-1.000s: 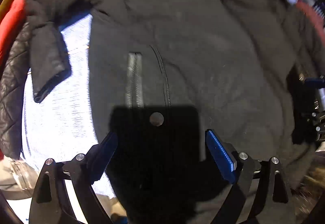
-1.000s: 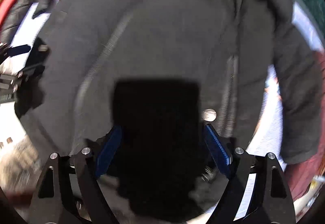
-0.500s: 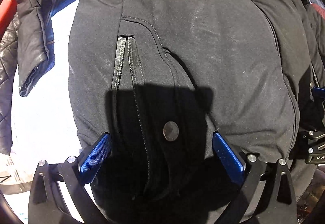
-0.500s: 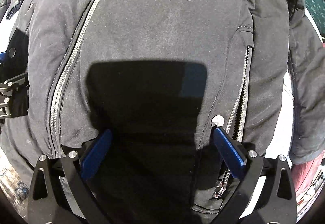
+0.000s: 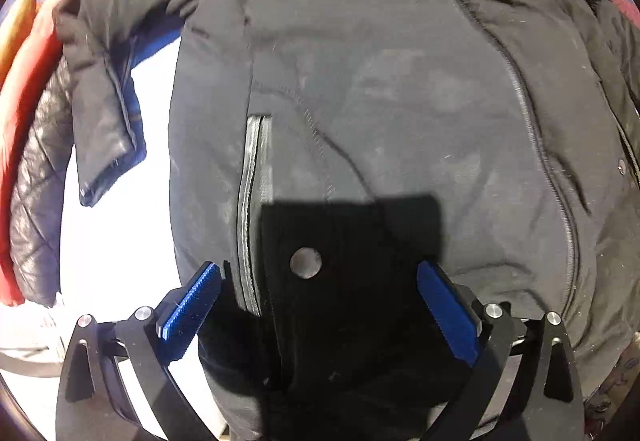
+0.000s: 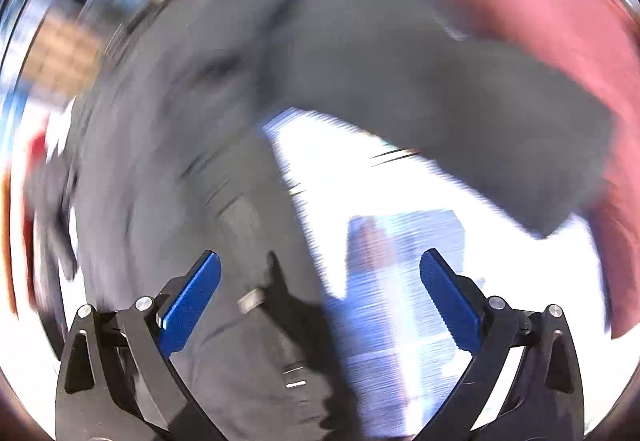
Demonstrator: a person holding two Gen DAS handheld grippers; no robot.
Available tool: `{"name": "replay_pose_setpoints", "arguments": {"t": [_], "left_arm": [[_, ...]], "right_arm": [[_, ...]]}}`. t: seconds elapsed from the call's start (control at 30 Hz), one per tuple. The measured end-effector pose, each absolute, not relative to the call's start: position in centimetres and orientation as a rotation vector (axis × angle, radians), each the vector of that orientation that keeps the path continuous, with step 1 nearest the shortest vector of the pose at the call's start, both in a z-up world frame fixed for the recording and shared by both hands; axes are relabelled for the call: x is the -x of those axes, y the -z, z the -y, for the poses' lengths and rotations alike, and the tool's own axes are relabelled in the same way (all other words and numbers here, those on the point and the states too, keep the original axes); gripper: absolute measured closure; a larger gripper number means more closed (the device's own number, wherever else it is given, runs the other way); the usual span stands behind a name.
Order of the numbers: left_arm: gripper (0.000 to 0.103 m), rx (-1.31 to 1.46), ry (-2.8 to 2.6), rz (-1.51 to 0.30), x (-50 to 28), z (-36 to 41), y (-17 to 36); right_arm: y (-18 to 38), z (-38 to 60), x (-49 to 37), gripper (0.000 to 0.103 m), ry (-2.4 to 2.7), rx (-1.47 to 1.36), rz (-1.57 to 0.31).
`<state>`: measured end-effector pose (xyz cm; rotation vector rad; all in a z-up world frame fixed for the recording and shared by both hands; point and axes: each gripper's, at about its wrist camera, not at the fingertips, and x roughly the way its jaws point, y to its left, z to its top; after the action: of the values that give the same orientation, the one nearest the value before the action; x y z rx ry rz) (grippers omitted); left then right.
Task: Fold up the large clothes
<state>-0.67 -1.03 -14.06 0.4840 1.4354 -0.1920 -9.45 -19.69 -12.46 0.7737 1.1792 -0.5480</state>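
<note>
1. The dark jacket lies spread front-up on the white surface, unfolded. The left gripper hangs over its lower hem with its jaws spread wide and holding nothing.
2. The right gripper is likewise released and empty. Its view is heavily blurred, so its exact place is uncertain; it seems to sit at the jacket's edge with the right sleeve ahead.
3. Risk: the padded fabric is thick, and a shallow pinch at the hem will likely catch only the top layer, so the front panel could peel away from the back.
4. Risk: the pocket zipper and snap button lie between the left jaws; closing on hard metal may let the grip slip.
5. Risk: the left sleeve lies close against a quilted garment and a red garment, so folding it may drag those along.
6. Risk: uneven lifts by the two grippers would probably skew the fold.
</note>
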Motion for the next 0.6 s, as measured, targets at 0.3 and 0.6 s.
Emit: {"name": "replay_pose_setpoints", "arguments": {"t": [0.3,0.6], "left_arm": [[0.006,-0.589,0.281,-1.341,2.1,5.5,10.8],[0.006,-0.682,0.322,-1.323,4.3,6.7,10.1]], "right_arm": [[13.2,31.4,17.3,0.005,0.822,-0.89,-1.107],[17.3,32.1,13.0,0.057,0.736,-0.84,-1.18]]}}
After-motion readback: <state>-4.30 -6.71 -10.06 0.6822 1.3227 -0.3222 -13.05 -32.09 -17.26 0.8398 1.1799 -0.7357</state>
